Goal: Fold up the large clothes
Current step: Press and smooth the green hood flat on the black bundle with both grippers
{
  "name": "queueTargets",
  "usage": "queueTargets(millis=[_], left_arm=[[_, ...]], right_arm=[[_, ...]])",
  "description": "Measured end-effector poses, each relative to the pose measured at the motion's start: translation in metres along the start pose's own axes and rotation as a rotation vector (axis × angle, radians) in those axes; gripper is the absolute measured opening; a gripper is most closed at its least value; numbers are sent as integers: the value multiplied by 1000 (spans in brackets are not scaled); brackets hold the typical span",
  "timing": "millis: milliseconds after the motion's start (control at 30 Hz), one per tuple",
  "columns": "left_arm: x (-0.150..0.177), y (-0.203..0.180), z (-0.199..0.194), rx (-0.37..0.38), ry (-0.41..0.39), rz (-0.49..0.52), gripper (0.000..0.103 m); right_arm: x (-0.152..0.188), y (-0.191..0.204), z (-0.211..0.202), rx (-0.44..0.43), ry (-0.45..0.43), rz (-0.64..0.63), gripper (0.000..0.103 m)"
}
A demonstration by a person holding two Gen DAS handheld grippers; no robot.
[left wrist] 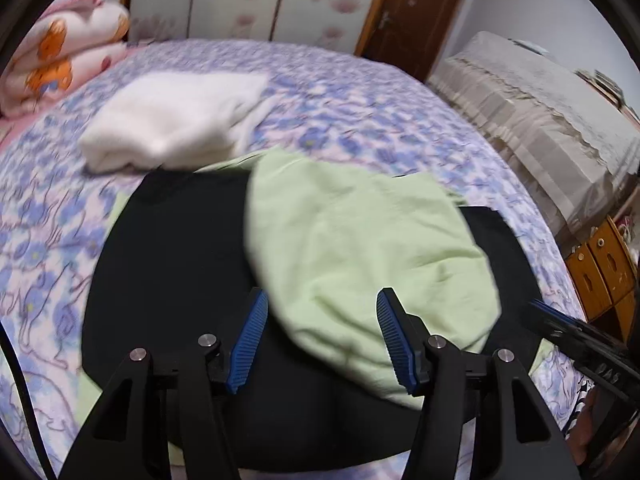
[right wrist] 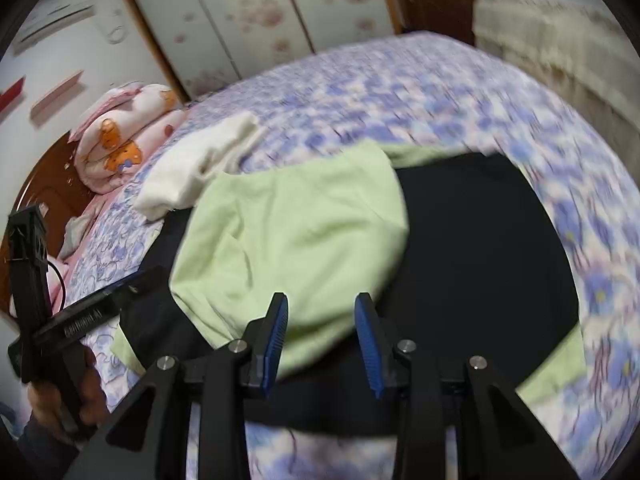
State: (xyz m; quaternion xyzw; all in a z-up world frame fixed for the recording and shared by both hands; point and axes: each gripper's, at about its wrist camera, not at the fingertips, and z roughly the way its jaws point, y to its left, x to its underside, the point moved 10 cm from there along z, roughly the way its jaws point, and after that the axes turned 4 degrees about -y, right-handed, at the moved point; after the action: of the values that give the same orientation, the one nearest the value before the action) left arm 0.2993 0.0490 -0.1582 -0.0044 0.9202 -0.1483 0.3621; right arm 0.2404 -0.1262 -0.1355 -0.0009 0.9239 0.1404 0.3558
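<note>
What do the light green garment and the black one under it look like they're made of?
Light green garment: seems a soft, matte knit, cotton-like; it falls in rounded, limp creases. Black garment: matte and lying flat, no sheen; weave unreadable in the blur.

We see the black garment only in part: the light green cloth lies over its middle, and beyond it the bedspread's flowers smear into blur. In the left wrist view the right claw is cut off by the edge, beside the garment, its jaws unreadable. Motion blur softens the white folded cloth behind the garment.
</note>
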Motion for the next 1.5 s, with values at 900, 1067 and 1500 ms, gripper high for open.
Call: queueTargets(millis=[900, 1067, 1500], left_arm=[[46, -15, 24, -79, 123, -36, 81], [47, -12, 1, -98, 118, -62, 81], [71, -13, -91, -74, 103, -75, 81]], right_arm=[[32, -27, 46, 167, 100, 68, 3], [32, -22, 32, 160, 99, 98, 3], [54, 19, -22, 143, 119, 45, 3]])
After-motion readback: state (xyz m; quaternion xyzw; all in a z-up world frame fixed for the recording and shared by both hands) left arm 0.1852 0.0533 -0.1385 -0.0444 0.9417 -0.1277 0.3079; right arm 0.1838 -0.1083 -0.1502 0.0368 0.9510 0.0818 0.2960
